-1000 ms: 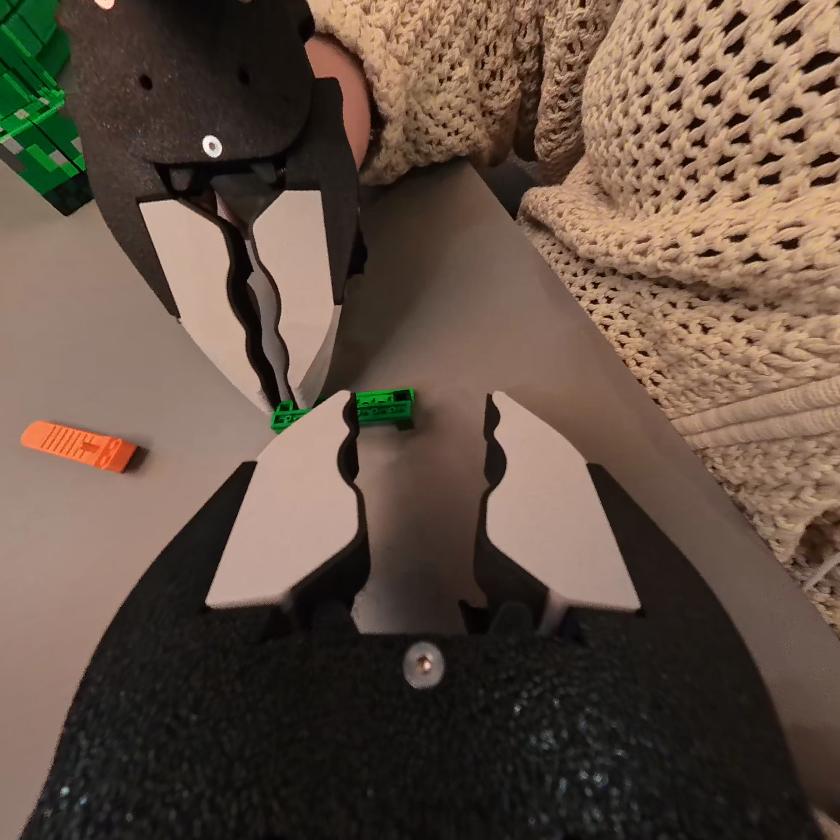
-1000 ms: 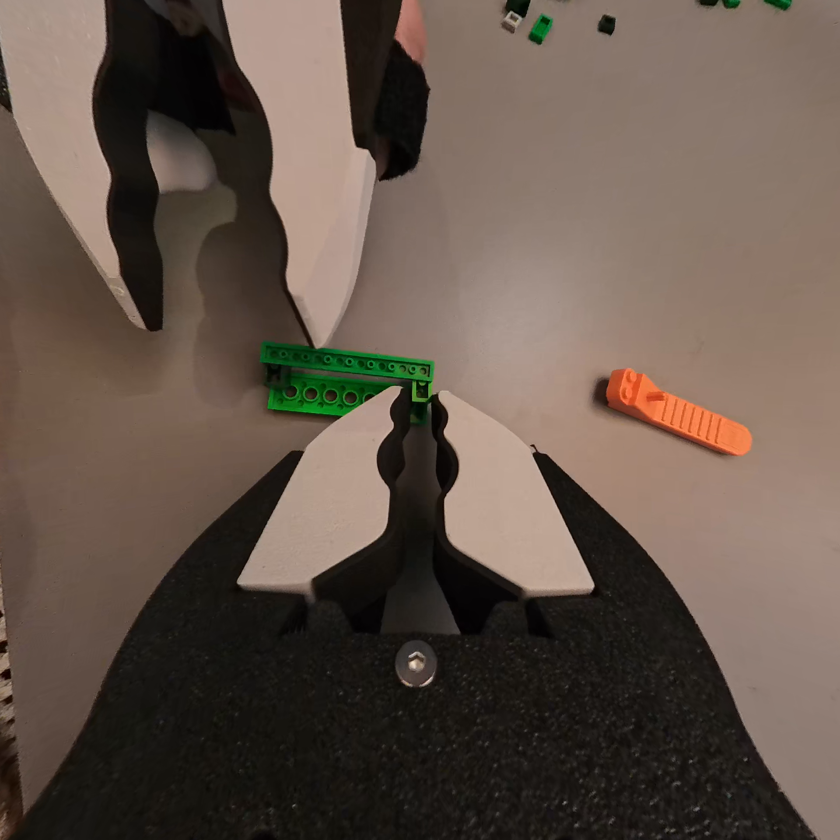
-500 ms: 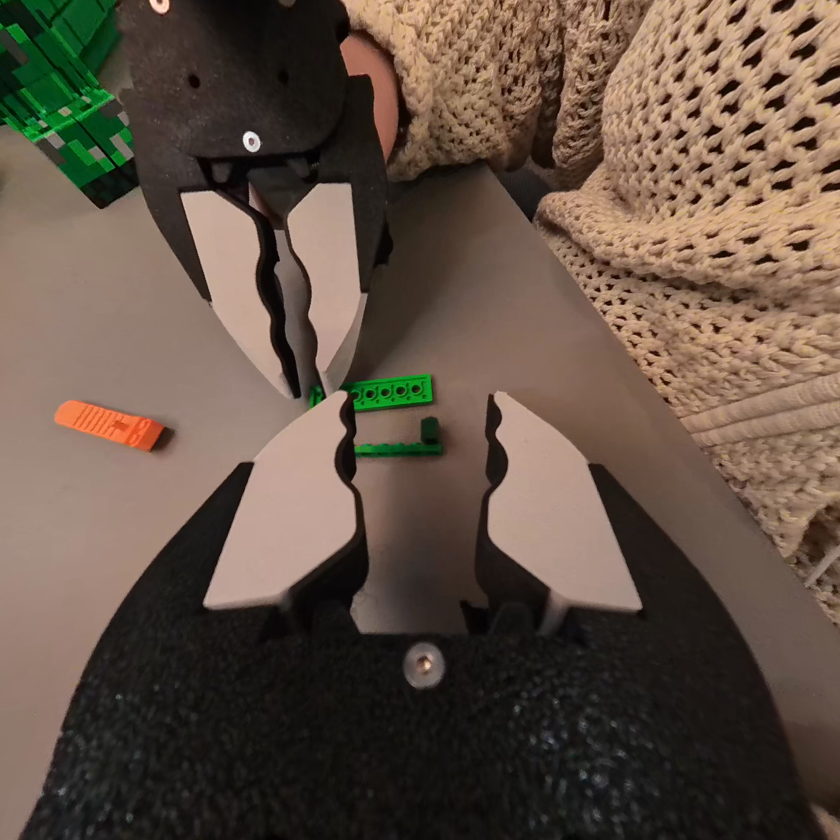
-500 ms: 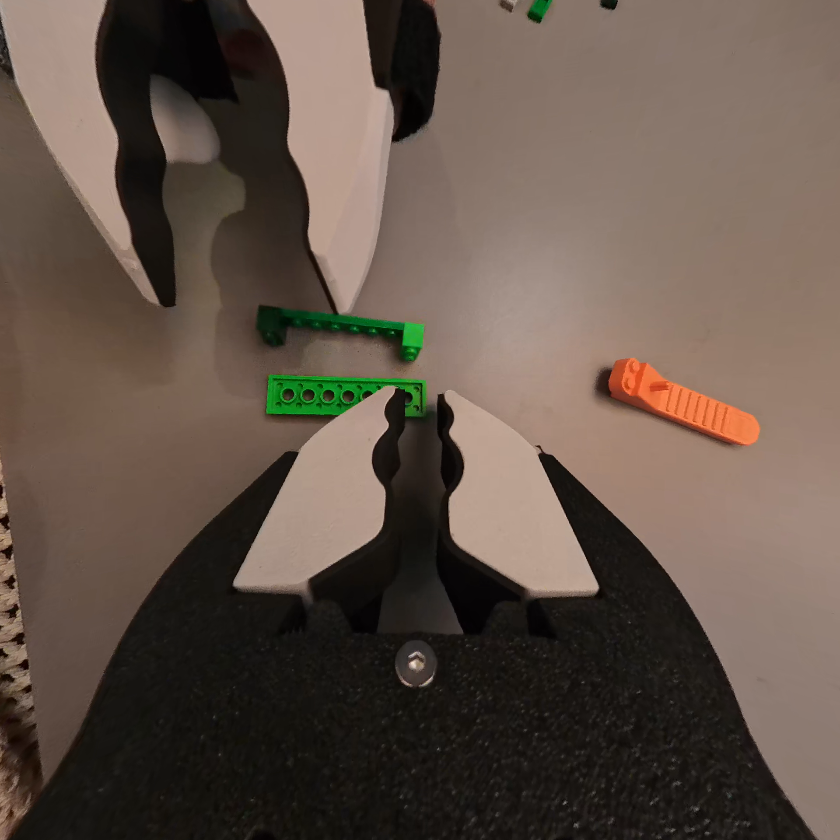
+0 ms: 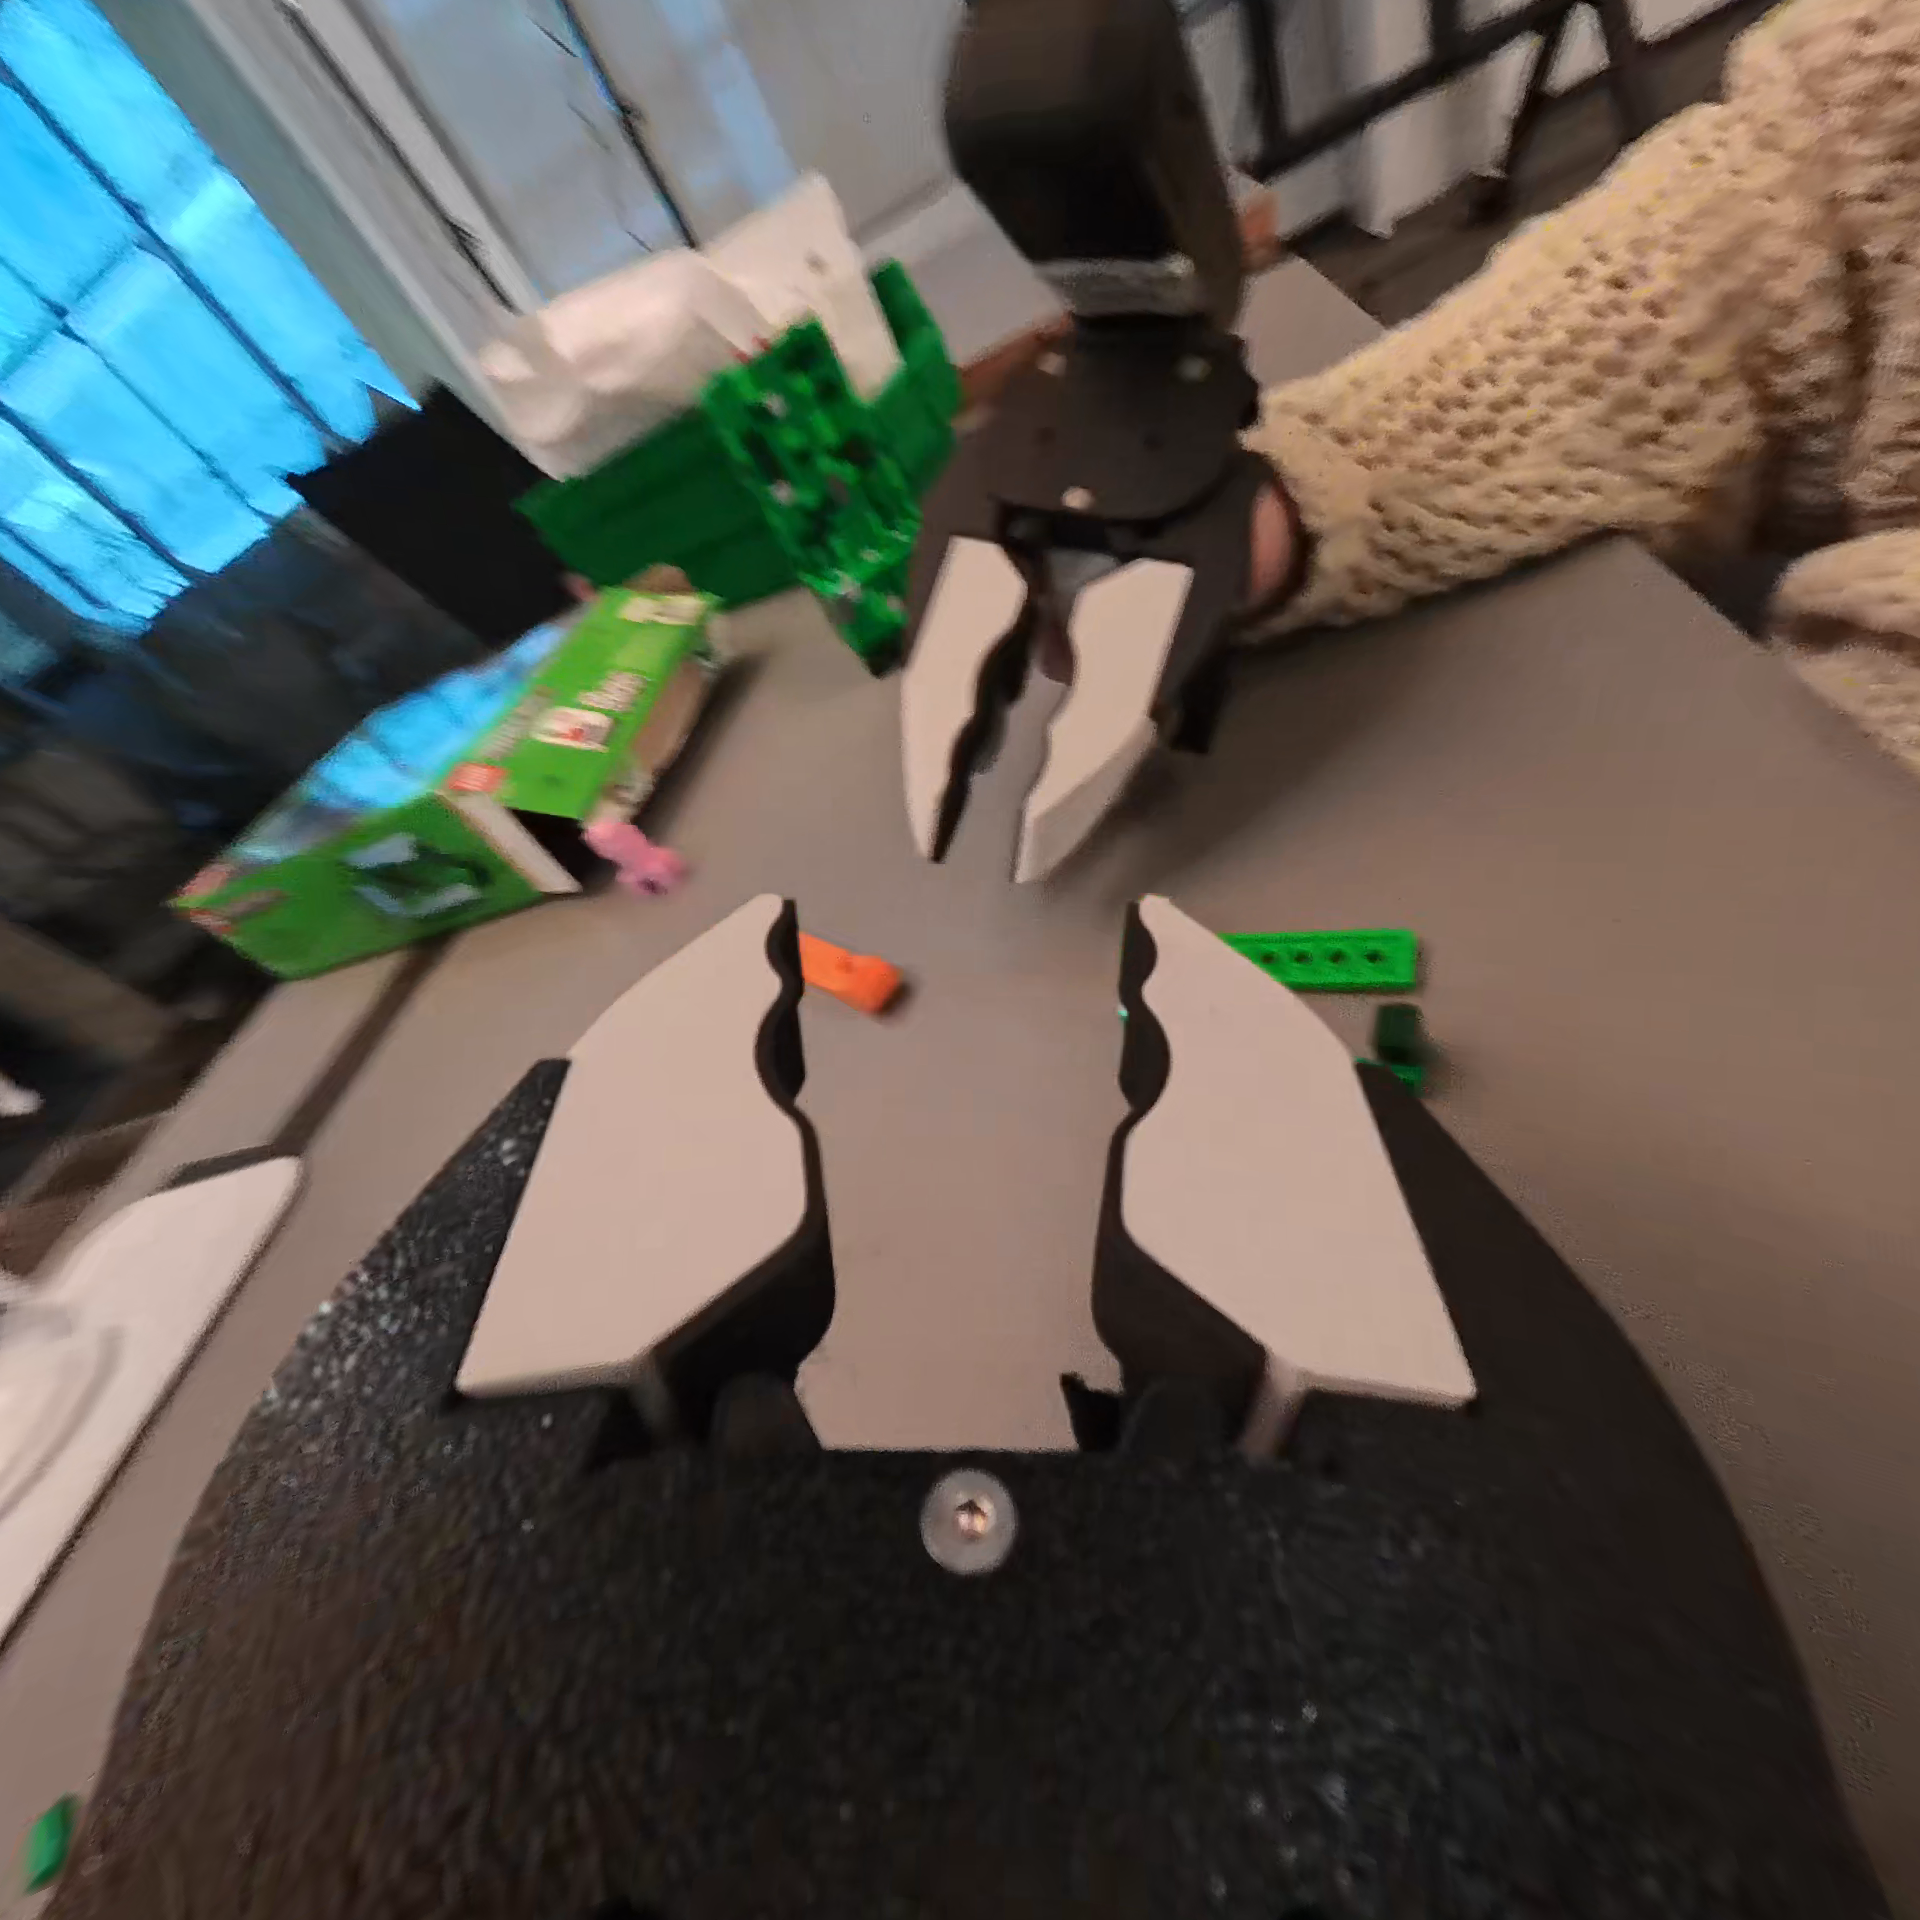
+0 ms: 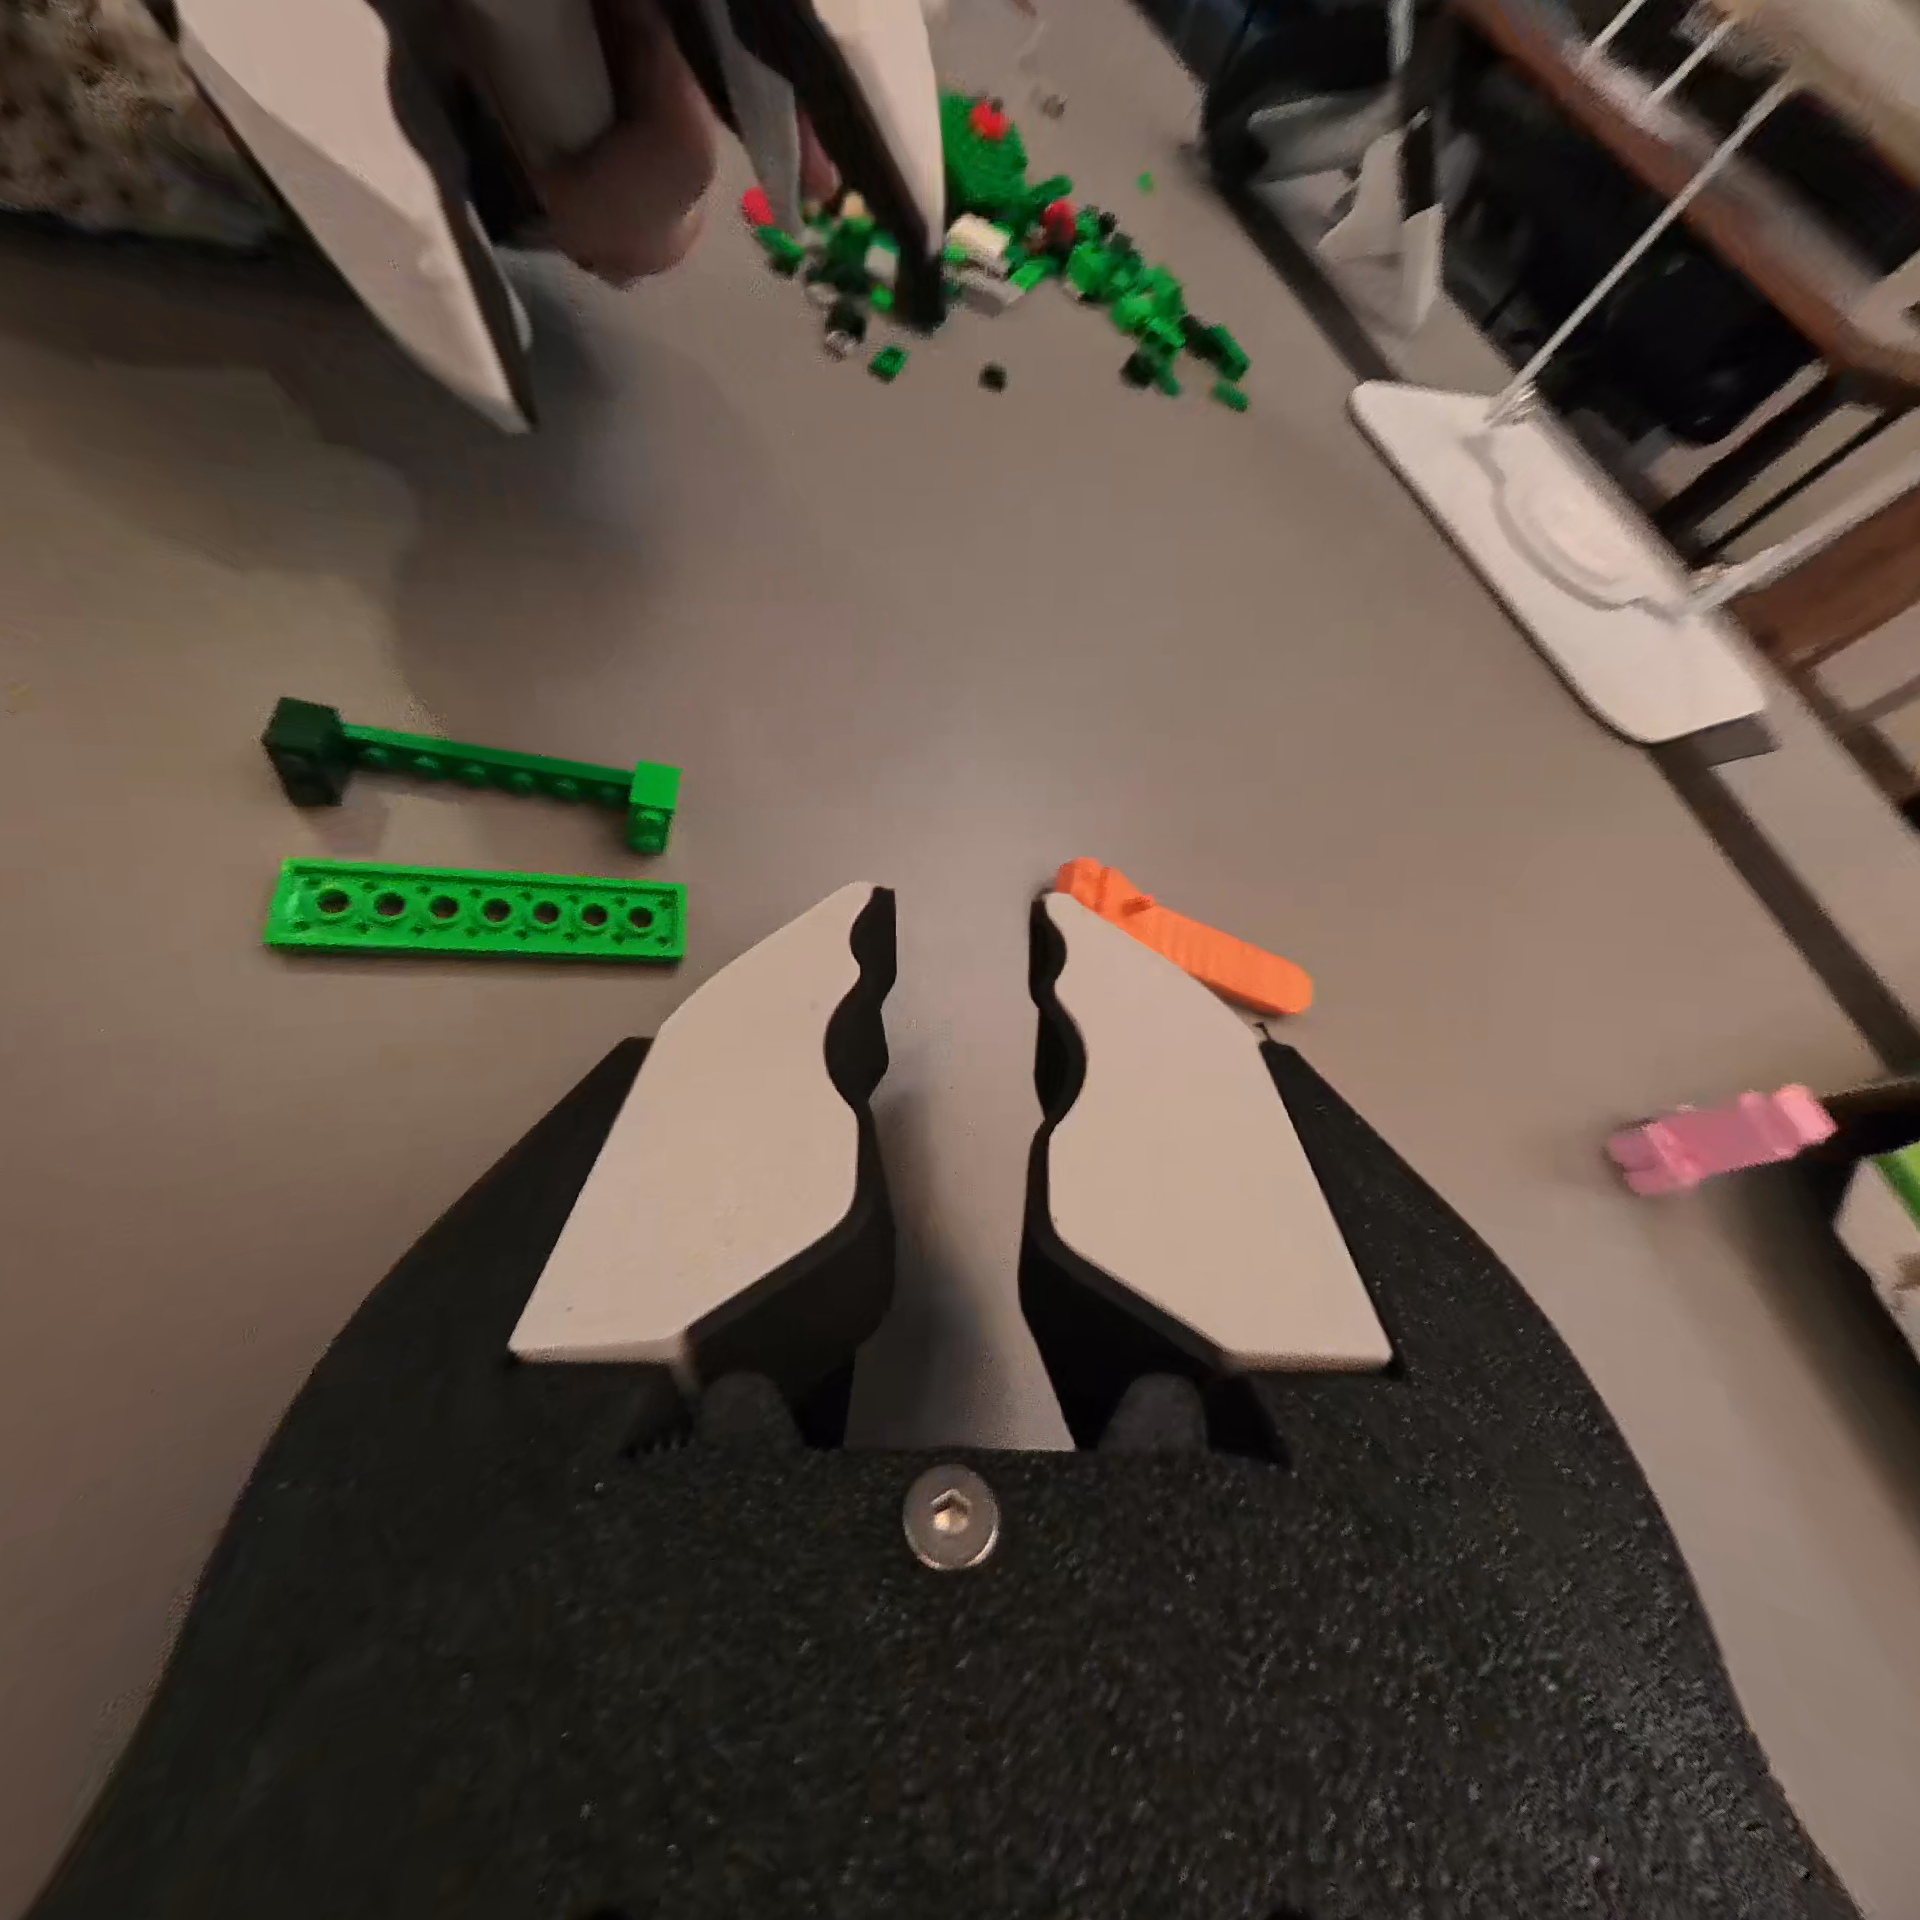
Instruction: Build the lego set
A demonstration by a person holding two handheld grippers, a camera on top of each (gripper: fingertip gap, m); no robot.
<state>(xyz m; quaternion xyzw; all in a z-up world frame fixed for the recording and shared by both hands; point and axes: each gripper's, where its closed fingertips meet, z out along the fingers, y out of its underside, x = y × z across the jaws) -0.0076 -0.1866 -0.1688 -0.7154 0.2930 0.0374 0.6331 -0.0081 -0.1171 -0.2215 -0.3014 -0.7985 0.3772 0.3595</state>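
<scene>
We held both grippers above the grey table (image 6: 935,644), neither touching a piece. Our left gripper (image 5: 961,914) stood wide open and empty; our right gripper (image 6: 961,904) was parted by a narrower gap, also empty. In the right wrist view, a flat green plate (image 6: 476,911) with a row of holes lay just left of the right fingers, and beside it, apart, lay a thin green bar (image 6: 488,774) with a block at each end. An orange separator (image 6: 1195,951) lay just beside the right fingertip. A pile (image 6: 1018,260) of loose green, red and white pieces sat farther off, and a pink piece (image 6: 1714,1138) lay near the right edge. In the left wrist view, a green build (image 5: 831,488) and a green box (image 5: 468,790) stood beyond, a knit sleeve (image 5: 1558,395) behind the right gripper.
</scene>
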